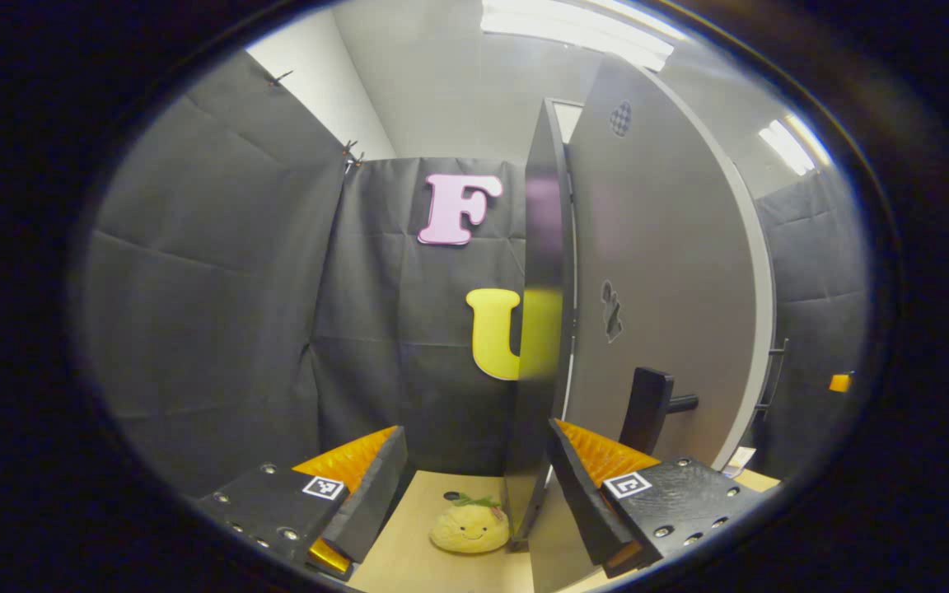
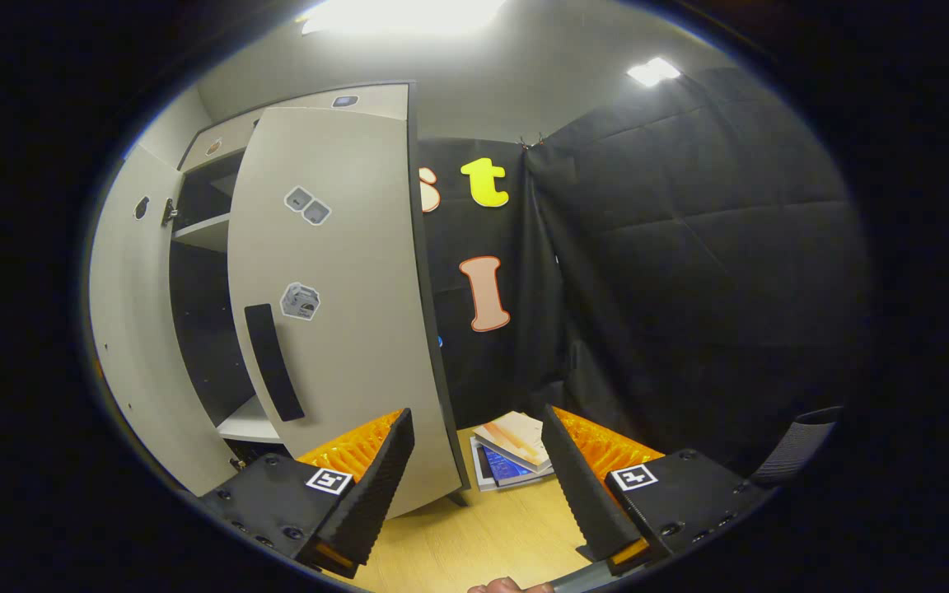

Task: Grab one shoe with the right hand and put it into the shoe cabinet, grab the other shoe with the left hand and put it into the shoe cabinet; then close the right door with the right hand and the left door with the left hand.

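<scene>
In the left gripper view, a grey cabinet door (image 1: 656, 280) with a black handle (image 1: 646, 408) stands ajar, its dark edge (image 1: 542, 329) turned toward me. My left gripper (image 1: 476, 432) is open, and the door's edge rises just inside its right finger (image 1: 586, 494). In the right gripper view, the other grey door (image 2: 334, 313) with a long black handle (image 2: 273, 362) hangs partly open. Dark shelves of the shoe cabinet (image 2: 203, 239) show behind it. My right gripper (image 2: 476, 416) is open, with this door's edge (image 2: 433, 371) between its fingers, nearer the left one.
A yellow plush toy (image 1: 469, 527) lies on the wooden floor (image 1: 409, 560) by the door's foot. Several books (image 2: 516, 449) are stacked on the floor against the black cloth wall. A person's hand (image 2: 507, 586) peeks in at the bottom edge.
</scene>
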Demonstrator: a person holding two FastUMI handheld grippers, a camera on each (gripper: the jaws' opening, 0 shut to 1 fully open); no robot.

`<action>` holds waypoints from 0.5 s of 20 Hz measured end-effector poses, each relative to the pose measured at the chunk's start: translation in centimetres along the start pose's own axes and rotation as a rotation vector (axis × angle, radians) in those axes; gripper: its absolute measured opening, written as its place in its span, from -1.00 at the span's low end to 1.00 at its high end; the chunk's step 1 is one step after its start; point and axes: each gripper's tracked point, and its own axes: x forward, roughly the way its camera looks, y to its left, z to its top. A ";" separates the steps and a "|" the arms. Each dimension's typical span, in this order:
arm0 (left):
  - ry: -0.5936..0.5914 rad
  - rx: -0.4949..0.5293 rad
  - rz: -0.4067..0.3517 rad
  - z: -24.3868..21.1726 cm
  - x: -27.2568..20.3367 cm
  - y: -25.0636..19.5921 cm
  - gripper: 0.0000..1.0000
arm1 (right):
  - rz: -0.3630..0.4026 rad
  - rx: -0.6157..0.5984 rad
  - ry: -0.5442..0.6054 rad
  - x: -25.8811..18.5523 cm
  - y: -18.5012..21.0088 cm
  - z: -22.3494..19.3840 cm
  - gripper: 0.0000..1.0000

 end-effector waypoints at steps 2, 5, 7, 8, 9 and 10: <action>-0.014 0.009 -0.001 0.1 -0.1 -0.1 0.89 | -0.026 0.000 0.007 -0.4 -1.0 0.2 0.96; 0.007 -0.032 -0.003 -0.3 0.3 -0.3 0.87 | -0.041 0.012 0.017 -0.4 -1.6 0.4 0.96; 0.032 -0.081 -0.005 -0.6 0.3 -0.4 0.87 | -0.041 0.016 0.021 -0.5 -1.5 0.4 0.96; 0.045 -0.105 -0.004 -0.7 0.3 -0.5 0.90 | -0.041 0.012 0.021 -0.4 -1.5 0.4 0.96; 0.059 -0.124 -0.003 -0.8 0.4 -0.7 0.91 | -0.042 0.006 0.025 -0.1 -1.6 0.3 0.96; 0.070 -0.133 -0.001 -0.8 0.4 -0.8 0.89 | -0.037 0.002 0.032 0.2 -1.5 0.0 0.96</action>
